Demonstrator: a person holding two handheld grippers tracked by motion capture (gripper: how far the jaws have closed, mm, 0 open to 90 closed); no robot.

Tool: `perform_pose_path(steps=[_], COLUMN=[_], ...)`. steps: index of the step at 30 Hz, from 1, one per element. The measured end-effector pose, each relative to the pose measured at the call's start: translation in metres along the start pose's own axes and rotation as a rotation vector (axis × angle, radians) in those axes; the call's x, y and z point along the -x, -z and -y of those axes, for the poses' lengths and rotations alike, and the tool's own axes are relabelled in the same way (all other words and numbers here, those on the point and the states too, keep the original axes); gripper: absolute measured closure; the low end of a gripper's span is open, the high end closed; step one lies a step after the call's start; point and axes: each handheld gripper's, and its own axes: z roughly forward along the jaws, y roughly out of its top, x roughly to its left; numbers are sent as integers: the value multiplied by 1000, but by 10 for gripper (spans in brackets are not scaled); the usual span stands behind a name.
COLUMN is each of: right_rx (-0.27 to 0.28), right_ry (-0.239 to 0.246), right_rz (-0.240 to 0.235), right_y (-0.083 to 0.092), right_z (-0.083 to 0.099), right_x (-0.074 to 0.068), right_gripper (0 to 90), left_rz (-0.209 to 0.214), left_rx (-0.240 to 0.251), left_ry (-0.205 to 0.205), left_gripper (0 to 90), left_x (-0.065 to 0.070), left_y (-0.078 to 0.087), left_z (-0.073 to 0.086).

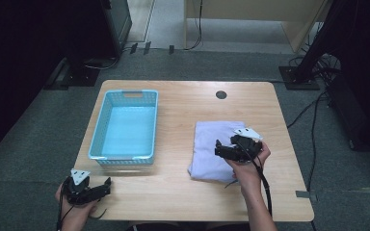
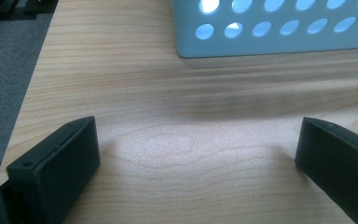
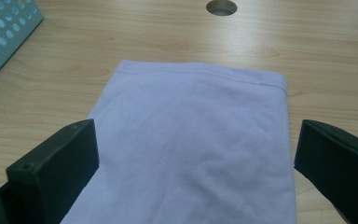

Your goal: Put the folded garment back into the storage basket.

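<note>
The folded lilac cloth [image 1: 217, 144] lies on the right of the tabletop [image 1: 183, 192], under the wide right tongs [image 3: 196, 154]. The left tongs [image 2: 196, 149], also wide, are near the blue basket [image 1: 125, 126]. No writing can be read.

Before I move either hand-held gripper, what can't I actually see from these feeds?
- Folded lavender cloth: near edge cut off by the right gripper view's bottom; in the high view the right hand-held gripper covers part of it.
- Blue basket: inside hidden by its wall in the left gripper view.
</note>
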Motion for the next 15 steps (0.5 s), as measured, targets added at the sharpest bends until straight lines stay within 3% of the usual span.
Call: perform_pose_path(steps=[15], right_rx=[-49], right_ry=[-23], right_rz=[10], right_y=[-20], right_z=[-1], right_x=[-1], right_gripper=[0], left_rz=[0], left_rx=[0], left_ry=[1], left_gripper=[0], left_x=[0], left_y=[0], left_z=[0])
